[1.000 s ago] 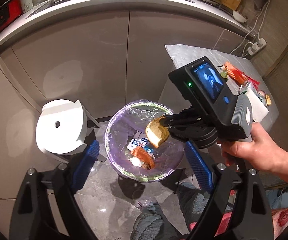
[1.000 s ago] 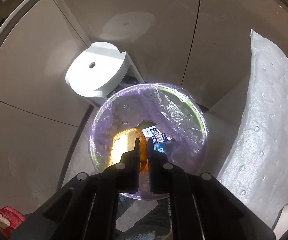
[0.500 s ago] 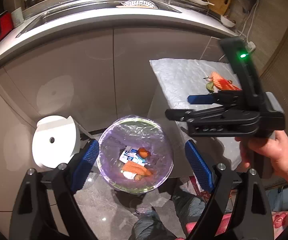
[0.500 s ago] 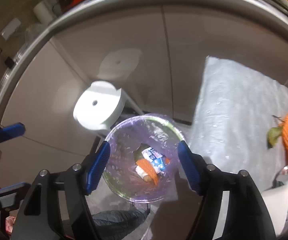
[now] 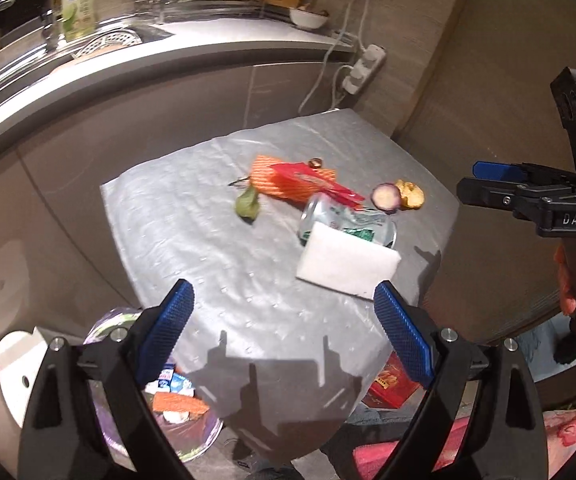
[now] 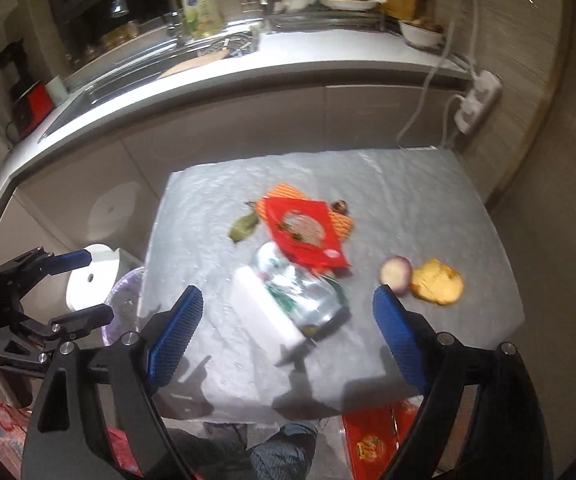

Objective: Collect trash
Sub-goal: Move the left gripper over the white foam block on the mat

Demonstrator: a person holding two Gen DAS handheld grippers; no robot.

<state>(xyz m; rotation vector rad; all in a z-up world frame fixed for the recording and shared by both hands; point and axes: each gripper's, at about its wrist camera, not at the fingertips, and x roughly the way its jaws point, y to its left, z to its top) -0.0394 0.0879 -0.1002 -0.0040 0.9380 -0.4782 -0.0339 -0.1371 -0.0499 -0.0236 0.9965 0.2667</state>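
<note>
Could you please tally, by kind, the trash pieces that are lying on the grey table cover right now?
Food scraps: 4 (green leaf, purple onion half, yellow peel, small brown nut)
Wrappers: 2 (red foil packet, orange foam net)
Crushed can: 1
White napkin: 1
Total: 8

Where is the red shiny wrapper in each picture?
Left wrist view: the red wrapper is a little above centre, on the orange netting, just behind the crushed can.
Right wrist view: the red wrapper is near the middle, behind the crushed can.
Shared landmark: the green leaf left of the wrapper in both.
</note>
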